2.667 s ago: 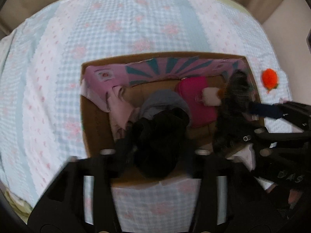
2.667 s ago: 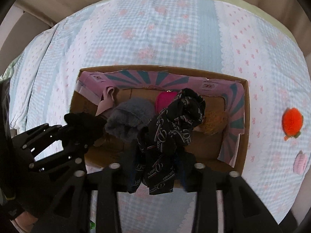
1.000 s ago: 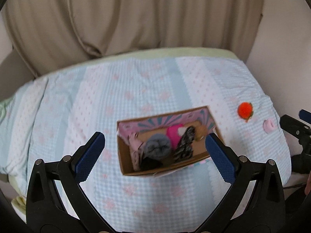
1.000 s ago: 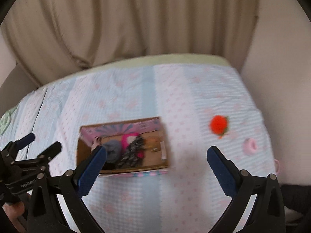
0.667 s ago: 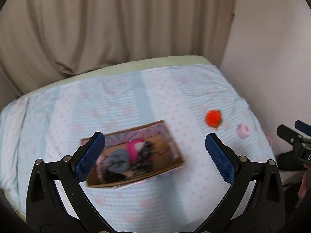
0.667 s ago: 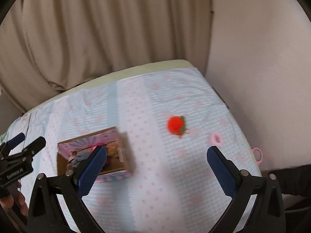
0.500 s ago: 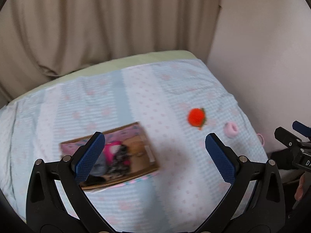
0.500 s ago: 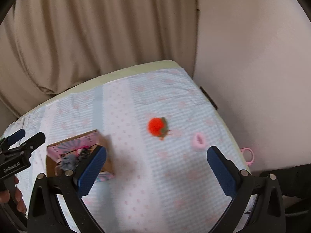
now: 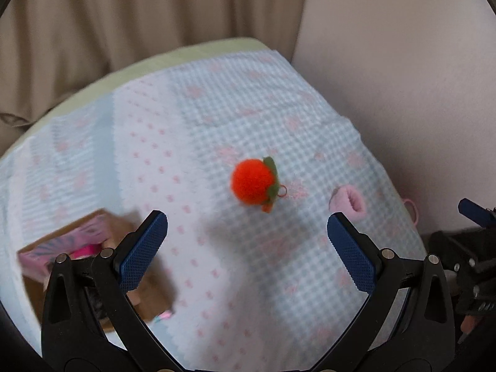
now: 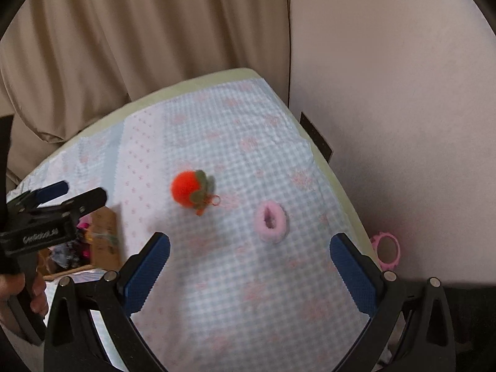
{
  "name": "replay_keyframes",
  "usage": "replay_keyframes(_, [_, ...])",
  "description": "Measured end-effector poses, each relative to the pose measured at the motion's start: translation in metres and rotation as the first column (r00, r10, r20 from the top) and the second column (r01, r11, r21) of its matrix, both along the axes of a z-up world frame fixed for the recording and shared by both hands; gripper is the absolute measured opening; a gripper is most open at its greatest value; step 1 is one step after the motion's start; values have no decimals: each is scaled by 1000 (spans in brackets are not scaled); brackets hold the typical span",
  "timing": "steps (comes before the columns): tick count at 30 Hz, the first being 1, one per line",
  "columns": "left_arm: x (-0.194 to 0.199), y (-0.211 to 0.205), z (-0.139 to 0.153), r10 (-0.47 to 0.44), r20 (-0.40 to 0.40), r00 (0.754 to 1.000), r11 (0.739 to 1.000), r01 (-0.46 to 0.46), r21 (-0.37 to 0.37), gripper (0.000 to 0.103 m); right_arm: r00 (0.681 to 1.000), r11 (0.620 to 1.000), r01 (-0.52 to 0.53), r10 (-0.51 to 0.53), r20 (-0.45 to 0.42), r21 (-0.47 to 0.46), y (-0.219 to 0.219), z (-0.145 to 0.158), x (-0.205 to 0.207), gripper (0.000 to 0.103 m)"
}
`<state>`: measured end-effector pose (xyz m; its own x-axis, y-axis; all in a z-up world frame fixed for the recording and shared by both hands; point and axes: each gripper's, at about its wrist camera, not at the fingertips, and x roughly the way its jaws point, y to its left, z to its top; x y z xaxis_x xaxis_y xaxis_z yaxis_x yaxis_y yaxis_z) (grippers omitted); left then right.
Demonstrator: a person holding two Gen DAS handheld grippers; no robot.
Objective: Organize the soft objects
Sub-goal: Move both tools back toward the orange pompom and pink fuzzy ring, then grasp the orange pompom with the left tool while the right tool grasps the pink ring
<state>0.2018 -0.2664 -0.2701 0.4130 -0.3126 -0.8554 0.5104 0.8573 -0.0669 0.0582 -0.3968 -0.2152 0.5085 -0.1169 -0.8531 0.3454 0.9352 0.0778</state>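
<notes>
An orange plush ball with green leaves (image 9: 252,183) lies on the checked bedspread, also in the right wrist view (image 10: 187,188). A fluffy pink scrunchie (image 9: 348,202) lies to its right (image 10: 271,222). A cardboard box (image 9: 93,263) with soft items inside sits at the left (image 10: 102,241). My left gripper (image 9: 246,248) is open and empty, held above the bed short of the orange ball. My right gripper (image 10: 249,266) is open and empty, above the bed near the scrunchie.
A pink ring toy (image 10: 387,249) lies beyond the bed's right edge by the wall. Beige curtains (image 10: 139,46) hang behind the bed. The wall (image 10: 387,93) is close on the right. The left gripper shows at the left of the right wrist view (image 10: 55,198).
Both grippers let go of the dark items into the box, opened, rose and swung right. The box has slid to the left of both views; the orange ball and scrunchie are now ahead.
</notes>
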Motion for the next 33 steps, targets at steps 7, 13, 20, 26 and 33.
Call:
replay_keyframes(7, [37, -42, -76, -13, -25, 1000, 999, 14, 36, 102, 1000, 999, 7, -7, -1, 40, -33, -73, 19, 103])
replay_keyframes(13, [61, -66, -134, -25, -37, 999, 997, 28, 74, 95, 999, 998, 45, -45, -4, 42, -50, -129, 35, 103])
replay_keyframes(20, [81, -82, -164, -17, -6, 1000, 996, 17, 86, 89, 1000, 1000, 18, -18, -3, 20, -50, -168, 51, 100])
replay_keyframes(26, [95, -88, -182, -1, -47, 999, 995, 6, 99, 49, 1000, 1000, -1, 1, 1, 9, -50, -185, 64, 83])
replay_keyframes(33, [92, -85, -181, 5, -43, 999, 996, -1, 90, 43, 1000, 1000, 0, 0, -11, 10, -52, -197, 71, 49])
